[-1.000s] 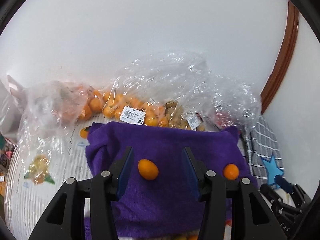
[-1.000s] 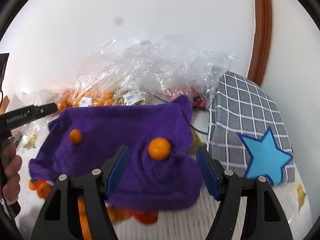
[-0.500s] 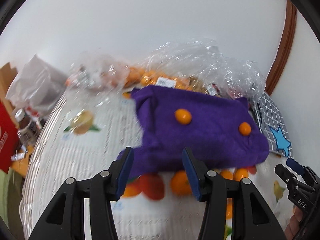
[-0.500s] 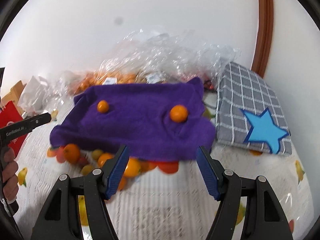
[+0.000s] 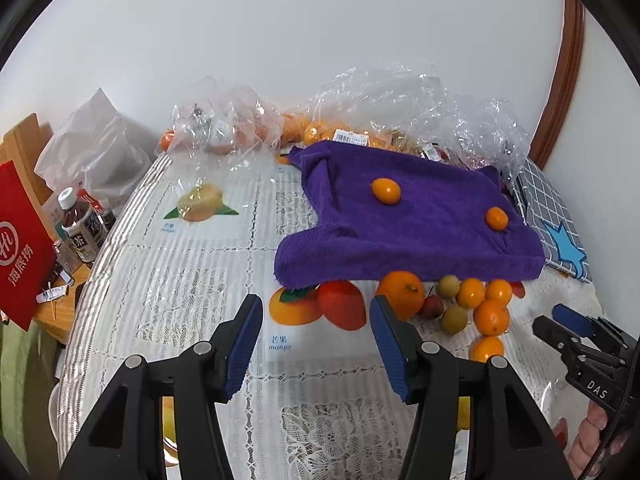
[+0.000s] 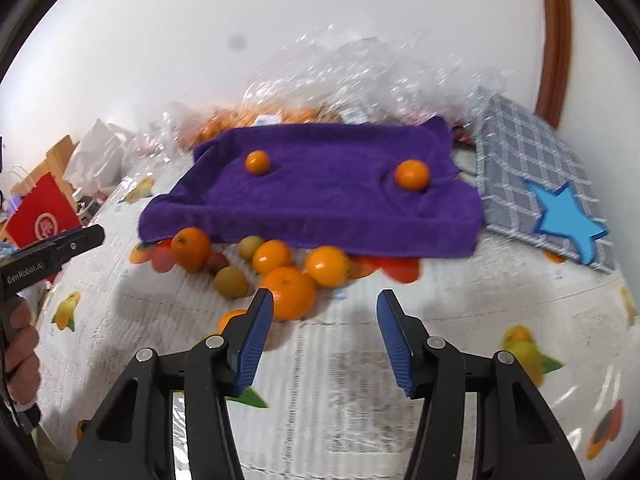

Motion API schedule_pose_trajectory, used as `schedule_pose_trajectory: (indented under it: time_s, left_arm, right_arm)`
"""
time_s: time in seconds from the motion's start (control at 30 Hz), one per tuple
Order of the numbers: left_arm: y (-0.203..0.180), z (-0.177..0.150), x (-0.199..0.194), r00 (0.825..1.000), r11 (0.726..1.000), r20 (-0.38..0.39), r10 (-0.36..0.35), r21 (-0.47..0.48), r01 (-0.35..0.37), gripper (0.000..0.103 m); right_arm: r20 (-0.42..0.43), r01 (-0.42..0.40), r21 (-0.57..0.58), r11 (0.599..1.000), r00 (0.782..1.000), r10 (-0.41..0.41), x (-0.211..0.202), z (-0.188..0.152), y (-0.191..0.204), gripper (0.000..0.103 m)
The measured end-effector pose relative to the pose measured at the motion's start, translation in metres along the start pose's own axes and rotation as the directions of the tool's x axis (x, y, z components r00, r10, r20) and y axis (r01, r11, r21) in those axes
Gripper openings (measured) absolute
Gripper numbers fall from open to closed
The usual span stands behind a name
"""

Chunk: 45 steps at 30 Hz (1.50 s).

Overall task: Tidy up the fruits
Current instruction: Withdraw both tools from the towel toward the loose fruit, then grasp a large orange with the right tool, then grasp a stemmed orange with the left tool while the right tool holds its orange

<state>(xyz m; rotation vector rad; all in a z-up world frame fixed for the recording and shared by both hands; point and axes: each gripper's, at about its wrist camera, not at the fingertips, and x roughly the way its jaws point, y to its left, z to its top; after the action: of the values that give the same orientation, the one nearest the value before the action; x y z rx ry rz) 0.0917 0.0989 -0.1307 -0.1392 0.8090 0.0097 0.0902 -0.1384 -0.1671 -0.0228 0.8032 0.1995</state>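
Observation:
A purple towel (image 5: 404, 216) (image 6: 320, 196) lies over something raised on the table, with two small orange fruits (image 5: 385, 191) (image 5: 496, 218) on top of it. Several oranges (image 6: 288, 292) and small green-yellow fruits (image 6: 231, 281) lie on the tablecloth at its front edge; in the left wrist view a large orange (image 5: 400, 295) lies there. My left gripper (image 5: 316, 344) is open and empty, in front of the towel. My right gripper (image 6: 324, 340) is open and empty, just behind the nearest orange.
Clear plastic bags of oranges (image 5: 224, 128) and other fruit (image 5: 420, 112) line the wall. A grey checked cloth with a blue star (image 6: 548, 188) lies to the right. Bottles (image 5: 80, 232) and a red bag (image 5: 22, 244) stand off the table's left edge.
Both grippers have pulled back and up from the towel. The loose fruit at the towel's front edge has come into view. Both stay open.

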Motion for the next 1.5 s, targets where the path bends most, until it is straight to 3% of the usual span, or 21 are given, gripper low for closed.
schedule_pose_trajectory:
  time_s: [0.5,0.57,0.63,0.77,0.97,1.13,1.4,1.43,1.5]
  left_arm:
    - [0.007,-0.003,0.035,0.999,1.000,-0.028,-0.027,-0.004,0.026,0.054]
    - [0.007,-0.002,0.041,0.999,0.999,-0.034,-0.029,-0.014,0.029,0.054]
    - [0.006,-0.002,0.045,0.999,0.999,-0.037,-0.031,-0.019,0.030,0.054]
    - [-0.002,-0.001,0.048,0.997,0.998,-0.046,-0.064,-0.010,0.063,0.054]
    - [-0.020,0.001,0.046,0.980,0.981,-0.021,-0.196,-0.004,0.196,0.054]
    - [-0.044,0.003,0.061,0.978,0.979,-0.053,-0.202,0.010,0.203,0.054]
    - [-0.052,0.002,0.084,0.972,0.978,-0.107,-0.209,-0.038,0.206,0.054]
    - [-0.052,0.002,0.086,0.972,0.978,-0.110,-0.208,-0.040,0.205,0.053]
    - [-0.052,0.001,0.088,0.969,0.976,-0.117,-0.217,-0.041,0.214,0.042]
  right_arm:
    - [-0.113,-0.096,0.093,0.991,0.988,0.107,0.061,0.008,0.001,0.053]
    - [-0.133,-0.110,0.103,0.989,0.983,0.124,0.068,0.010,0.000,0.051]
    - [-0.150,-0.128,0.120,0.984,0.978,0.146,0.074,0.010,0.001,0.043]
    - [-0.144,-0.132,0.125,0.983,0.978,0.149,0.070,0.010,0.000,0.042]
    - [-0.070,-0.060,0.086,0.995,0.995,0.066,0.037,0.004,-0.019,0.042]
    - [-0.037,0.017,0.065,0.998,0.999,-0.014,0.026,-0.006,-0.042,0.042]
    - [-0.048,0.027,0.082,0.996,0.999,-0.023,0.031,-0.018,-0.063,0.042]
    - [-0.050,0.025,0.082,0.996,0.999,-0.020,0.032,-0.018,-0.064,0.042]
    - [-0.059,0.030,0.080,0.996,0.998,-0.025,0.036,-0.019,-0.065,0.042]
